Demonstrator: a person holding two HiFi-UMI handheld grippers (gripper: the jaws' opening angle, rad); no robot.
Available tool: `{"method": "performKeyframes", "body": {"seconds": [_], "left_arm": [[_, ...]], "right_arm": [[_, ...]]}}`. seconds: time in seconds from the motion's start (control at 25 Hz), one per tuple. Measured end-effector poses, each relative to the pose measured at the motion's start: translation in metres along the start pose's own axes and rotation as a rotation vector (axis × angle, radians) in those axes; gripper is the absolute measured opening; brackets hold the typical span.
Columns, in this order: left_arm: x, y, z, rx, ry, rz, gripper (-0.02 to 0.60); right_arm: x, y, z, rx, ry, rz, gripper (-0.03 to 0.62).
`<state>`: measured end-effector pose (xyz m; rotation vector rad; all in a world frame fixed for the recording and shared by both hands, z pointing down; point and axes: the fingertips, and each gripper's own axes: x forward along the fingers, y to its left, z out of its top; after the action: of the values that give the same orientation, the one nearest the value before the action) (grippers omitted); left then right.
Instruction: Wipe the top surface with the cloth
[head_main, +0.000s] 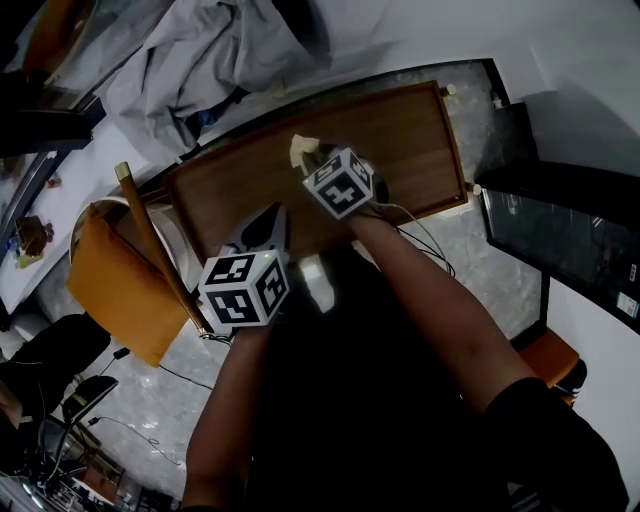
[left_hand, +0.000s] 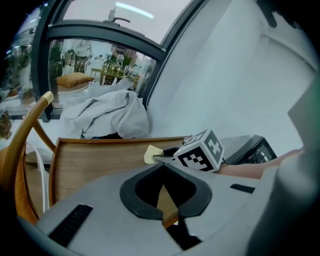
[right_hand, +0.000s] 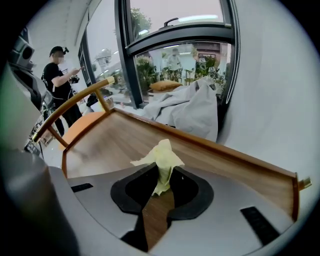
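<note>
A small yellow cloth (head_main: 302, 149) sits bunched at the far edge of the brown wooden table top (head_main: 400, 140). My right gripper (head_main: 311, 161) is shut on it. In the right gripper view the cloth (right_hand: 162, 159) sticks up from between the closed jaws of that gripper (right_hand: 160, 189), above the wood (right_hand: 115, 142). My left gripper (head_main: 270, 224) hangs over the table's near edge, shut, with nothing between its jaws (left_hand: 163, 167). From the left gripper view, the cloth (left_hand: 151, 154) and the right gripper's marker cube (left_hand: 202, 151) lie ahead over the table (left_hand: 95, 160).
An orange chair with a curved wooden back (head_main: 110, 275) stands left of the table. Crumpled grey fabric (head_main: 200, 50) lies on the sill beyond it. A black device (head_main: 560, 230) is at the right. A person (right_hand: 62, 82) stands far off to the left.
</note>
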<state>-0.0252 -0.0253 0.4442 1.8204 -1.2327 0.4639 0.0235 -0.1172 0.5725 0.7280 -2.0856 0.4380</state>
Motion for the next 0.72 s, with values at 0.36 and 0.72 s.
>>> {"method": "performKeyframes", "body": {"seconds": [0.36,0.72], "left_arm": [[0.023,-0.024,-0.004,0.008,0.021,-0.005,0.012],[0.043,-0.048,-0.014,0.044,0.061,-0.031,0.012]], "right_arm": [[-0.018,-0.041,-0.019,0.026,-0.015,-0.036,0.083],[-0.044,-0.099,-0.047,0.090,-0.025,-0.121,0.083]]}}
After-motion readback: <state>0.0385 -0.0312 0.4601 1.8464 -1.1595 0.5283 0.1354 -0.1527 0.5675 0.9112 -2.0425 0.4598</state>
